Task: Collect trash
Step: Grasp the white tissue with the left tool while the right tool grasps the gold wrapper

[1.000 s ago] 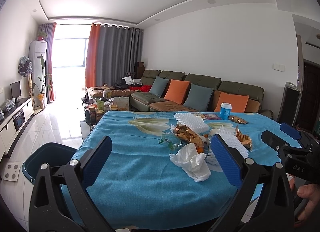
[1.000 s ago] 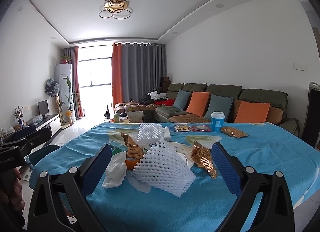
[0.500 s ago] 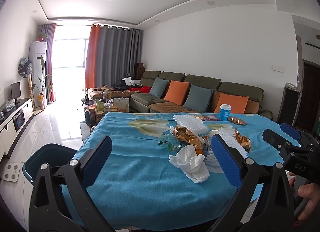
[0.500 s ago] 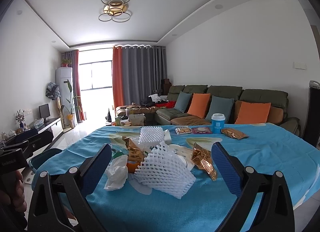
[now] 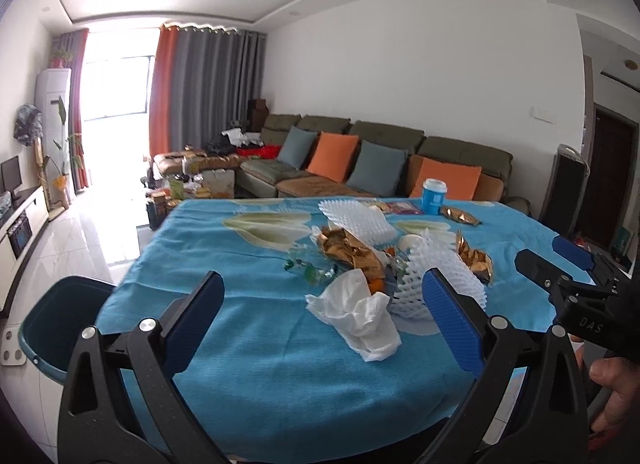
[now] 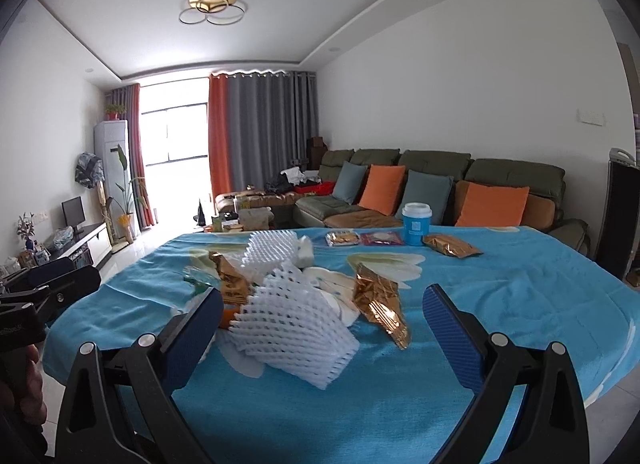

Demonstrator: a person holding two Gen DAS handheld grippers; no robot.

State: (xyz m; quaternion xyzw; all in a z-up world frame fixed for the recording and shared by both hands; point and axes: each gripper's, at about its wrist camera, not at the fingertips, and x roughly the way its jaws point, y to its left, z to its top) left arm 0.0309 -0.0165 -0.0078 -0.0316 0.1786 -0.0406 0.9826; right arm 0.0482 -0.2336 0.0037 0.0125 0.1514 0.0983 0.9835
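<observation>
I judge the job barely begun: all the trash I can see lies on the table under its bright blue flowered cloth, and nothing is held. My left gripper hangs over the table's near edge with its blue-padded fingers spread wide and empty. My right gripper is likewise spread wide and holds nothing.

I place everything from the large white foam fruit net, which sits just ahead between the right gripper's fingers. Touching its left side in the left view is a crumpled white paper tissue. Behind the tissue lie a torn gold foil wrapper and some clear crinkled plastic. Just right of the net is a second gold foil packet, and behind it a second white foam net. Well beyond it, near the far edge, stand a blue paper cup with a white lid, a third gold packet and two flat snack packets.

The dark teal bin waits on the floor off the table's left corner; from here its inside looks empty. Every piece is left to collect.
</observation>
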